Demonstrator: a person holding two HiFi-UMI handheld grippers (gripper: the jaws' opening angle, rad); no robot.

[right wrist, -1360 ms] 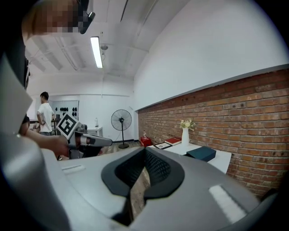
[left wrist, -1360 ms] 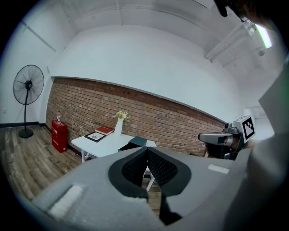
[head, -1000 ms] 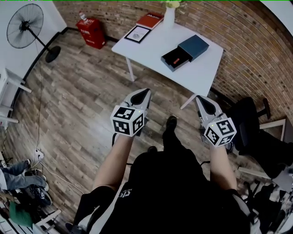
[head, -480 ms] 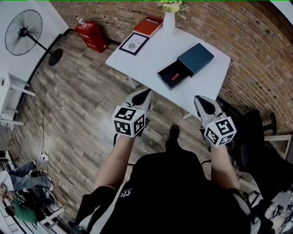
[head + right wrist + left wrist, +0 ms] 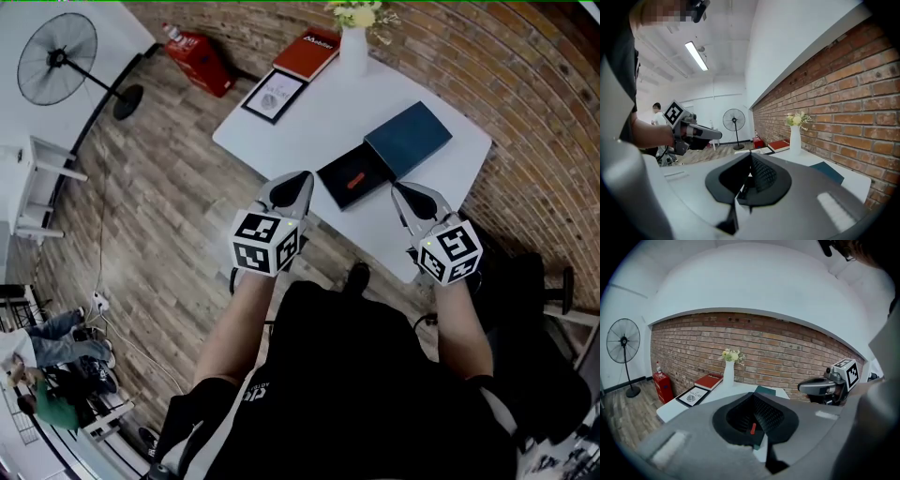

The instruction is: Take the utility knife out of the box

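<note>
A dark open box [image 5: 349, 174] lies on the white table [image 5: 309, 112], and a red utility knife [image 5: 355, 179] rests inside it. Its blue lid [image 5: 408, 139] sits just beyond, touching the box. My left gripper [image 5: 292, 189] hangs at the table's near edge, left of the box, jaws shut and empty. To the right of the box, over the table's edge, my right gripper [image 5: 415, 198] is also shut and empty. In the left gripper view the red knife [image 5: 752, 428] shows through the hollow between the jaws of the left gripper [image 5: 753, 397]. The right gripper view shows the blue lid [image 5: 828, 171].
A white vase with flowers [image 5: 354, 47], a red book [image 5: 307, 53] and a framed picture [image 5: 274, 96] stand at the table's far side. A brick wall [image 5: 525, 84] runs behind. A fan [image 5: 59, 58] and a red extinguisher [image 5: 199, 58] stand on the wooden floor.
The table and box have come nearer in the head view. Both grippers now reach the table's near edge on either side of the box; earlier they hung over the floor.
</note>
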